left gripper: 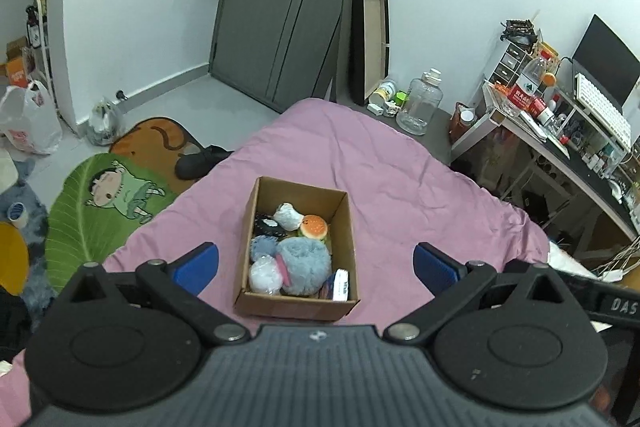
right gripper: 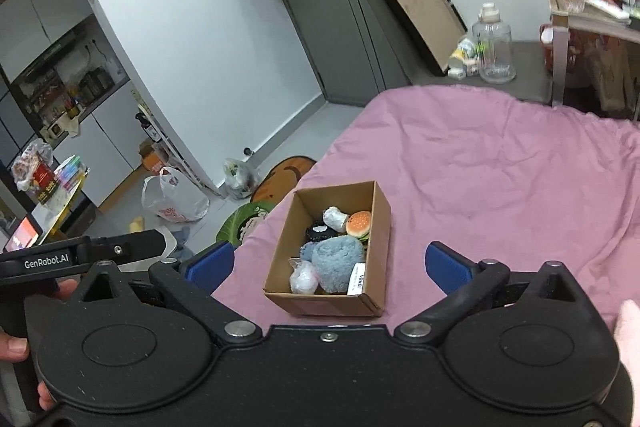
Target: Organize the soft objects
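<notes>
- Both grippers hang above the near end of the bed (left gripper: 400, 155), each looking down at one cardboard box (left gripper: 298, 301) that sits on the pink sheet, just below the middle of both wrist views.
- The left gripper (left gripper: 316, 267) has its jaws spread wide and holds nothing; the blue fingertips (left gripper: 200, 267) stand to either side of the box in the frame, well above it and not touching it.
- The right gripper (right gripper: 328, 267) is likewise wide apart and empty, its blue pads (right gripper: 448, 269) framing the box (right gripper: 332, 303) from a little further right.
- The soft things already lie inside the box: a big blue-grey fluffy plush (left gripper: 304, 263) toward the near end, a smaller bluish one (left gripper: 262, 247) at its left, a white bagged puff (left gripper: 264, 277) in the near left corner, a burger toy (left gripper: 314, 227) and a pale mushroom-like toy (left gripper: 288, 215) toward the far end, and a dark fuzzy piece (left gripper: 266, 225) beside them.
- A small white labelled packet (left gripper: 340, 285) stands against the near right wall.
- No loose soft item shows on the sheet, so the sorting looks close to done.
- The relation that matters: the box lies straight ahead and below both sets of jaws, its long axis running away from the cameras, roughly along the fingers.
- In the left view it sits almost dead centre; in the right view it sits left of centre and skewed, so the left gripper seems the better lined up.
</notes>
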Demonstrator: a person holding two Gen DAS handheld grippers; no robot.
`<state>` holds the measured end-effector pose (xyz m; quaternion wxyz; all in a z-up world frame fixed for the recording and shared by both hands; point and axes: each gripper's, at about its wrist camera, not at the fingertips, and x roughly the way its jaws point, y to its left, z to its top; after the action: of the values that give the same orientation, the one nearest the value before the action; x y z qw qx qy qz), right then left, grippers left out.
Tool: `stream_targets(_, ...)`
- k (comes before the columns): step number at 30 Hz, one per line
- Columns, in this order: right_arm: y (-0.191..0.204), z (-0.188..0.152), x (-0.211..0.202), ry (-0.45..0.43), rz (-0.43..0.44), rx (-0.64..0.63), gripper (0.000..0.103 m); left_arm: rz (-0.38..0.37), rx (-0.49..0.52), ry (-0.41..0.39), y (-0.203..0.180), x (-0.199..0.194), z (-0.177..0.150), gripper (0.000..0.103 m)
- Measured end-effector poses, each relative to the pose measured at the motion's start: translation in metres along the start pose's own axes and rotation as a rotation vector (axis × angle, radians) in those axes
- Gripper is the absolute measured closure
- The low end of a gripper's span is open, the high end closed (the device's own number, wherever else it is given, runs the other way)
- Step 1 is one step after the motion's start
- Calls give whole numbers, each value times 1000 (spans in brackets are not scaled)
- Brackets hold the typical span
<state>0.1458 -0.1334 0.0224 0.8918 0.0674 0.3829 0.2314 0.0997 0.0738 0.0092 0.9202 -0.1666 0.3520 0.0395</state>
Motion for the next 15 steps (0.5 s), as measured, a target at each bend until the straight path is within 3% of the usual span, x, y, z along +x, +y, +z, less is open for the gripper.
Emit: stream_targets(15, 15, -23, -39, -28, -38, -63, 0, 10, -2, -69, -6, -49, -31, 0)
